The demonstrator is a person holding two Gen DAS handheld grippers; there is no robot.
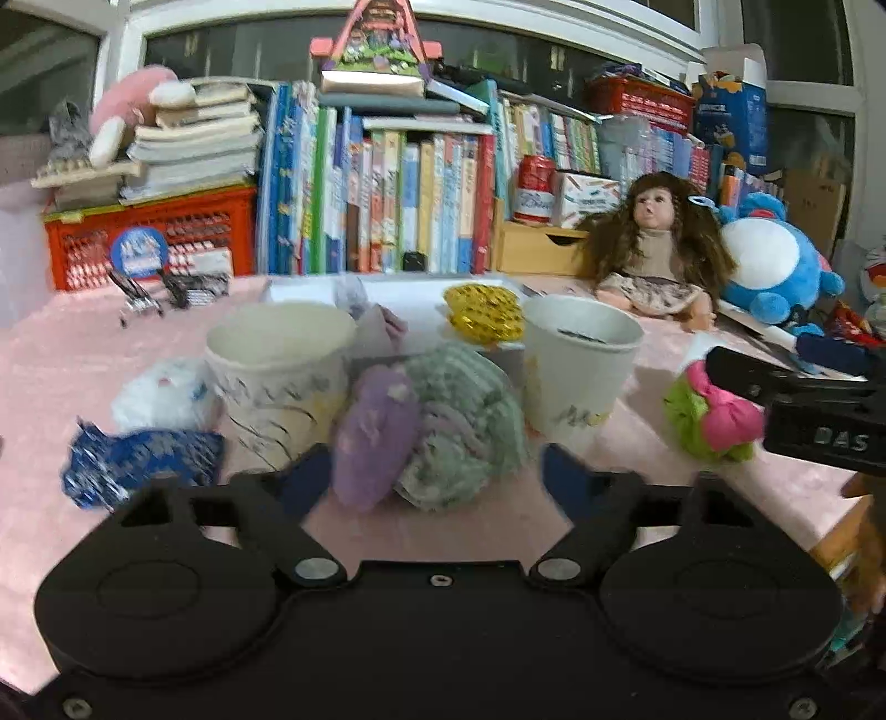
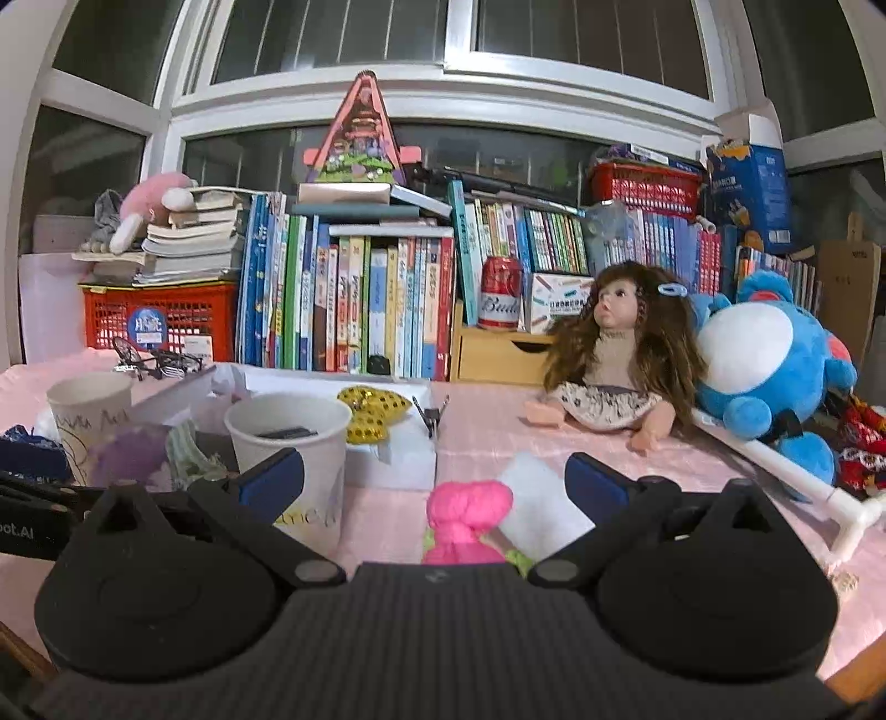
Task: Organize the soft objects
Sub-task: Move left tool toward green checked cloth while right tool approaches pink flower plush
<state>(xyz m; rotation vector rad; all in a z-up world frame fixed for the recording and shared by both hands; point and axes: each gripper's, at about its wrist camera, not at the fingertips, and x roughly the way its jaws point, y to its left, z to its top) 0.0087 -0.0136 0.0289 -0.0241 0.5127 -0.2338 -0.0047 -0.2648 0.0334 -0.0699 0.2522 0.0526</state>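
I've got my left gripper (image 1: 429, 479) fingers half-spread around the purple-green sock bundle (image 1: 432, 426), unpinched; right gripper (image 2: 434, 479) fingers wide over the pink-green sock bundle (image 2: 468, 518); next, squeeze.

Dark windows (image 2: 587, 27) w/ white frames are spanning the back wall. Books (image 2: 360, 299) are standing in a row along the pink-clothed table (image 2: 487, 432), w/ a red crate (image 2: 160, 321) sitting at left.

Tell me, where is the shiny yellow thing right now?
The yellow sequin toy lies behind the right paper cup, on a white box.
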